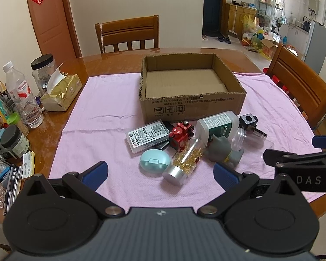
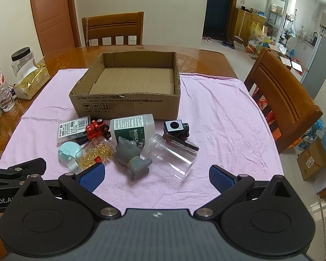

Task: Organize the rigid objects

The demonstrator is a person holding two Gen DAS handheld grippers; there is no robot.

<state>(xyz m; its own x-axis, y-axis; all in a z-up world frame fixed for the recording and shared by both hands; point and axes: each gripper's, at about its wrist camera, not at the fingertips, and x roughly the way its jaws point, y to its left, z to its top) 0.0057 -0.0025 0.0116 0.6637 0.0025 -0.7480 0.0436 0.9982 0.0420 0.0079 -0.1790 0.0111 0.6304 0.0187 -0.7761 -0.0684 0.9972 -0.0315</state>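
An empty open cardboard box stands on a pink cloth. In front of it lies a pile: a flat labelled case, a red toy robot, a teal oval case, a bottle of gold capsules, a white medical bottle, a grey figurine, a clear jar and a black cube gadget. My left gripper and right gripper are open and empty, just short of the pile.
On the wooden table's left side stand a water bottle, jars, a gold tissue pack and pens. Wooden chairs stand behind and to the right. The right gripper's body shows in the left wrist view.
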